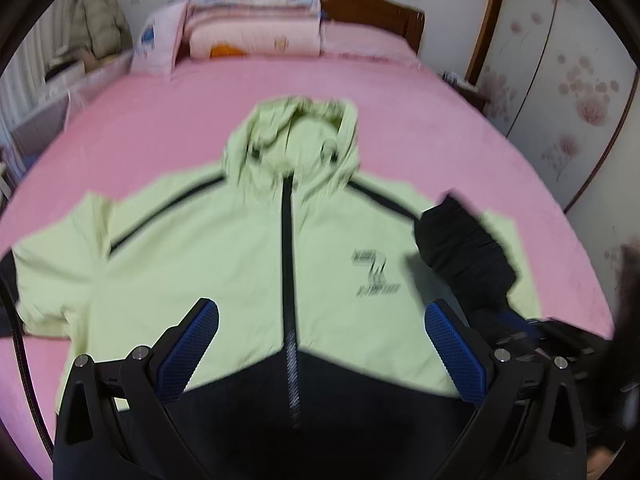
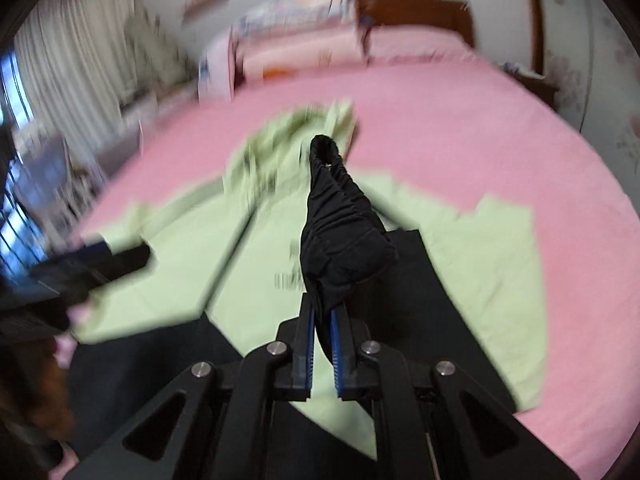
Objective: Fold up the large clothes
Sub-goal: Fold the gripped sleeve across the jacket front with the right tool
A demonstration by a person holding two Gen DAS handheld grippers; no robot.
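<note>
A light green hooded jacket point(image 1: 200, 248) with a black hem and a black zip lies face up on the pink bed, its hood toward the headboard. My left gripper point(image 1: 322, 306) hovers open over the lower chest, straddling the zip, with nothing between its blue pads point(image 1: 192, 344). My right gripper point(image 2: 324, 308) is shut on the black elastic cuff point(image 2: 344, 232) of one sleeve. The cuff is lifted clear above the jacket's front; in the left wrist view the cuff point(image 1: 460, 248) hangs at the right, beside the chest logo. Both views are blurred.
The pink sheet point(image 1: 400, 120) spreads wide around the jacket. Folded quilts and pillows point(image 1: 256, 24) are stacked against the wooden headboard point(image 1: 372, 8). A flowered wardrobe point(image 1: 560, 80) stands on the right, and curtains point(image 2: 72, 48) with clutter on the left.
</note>
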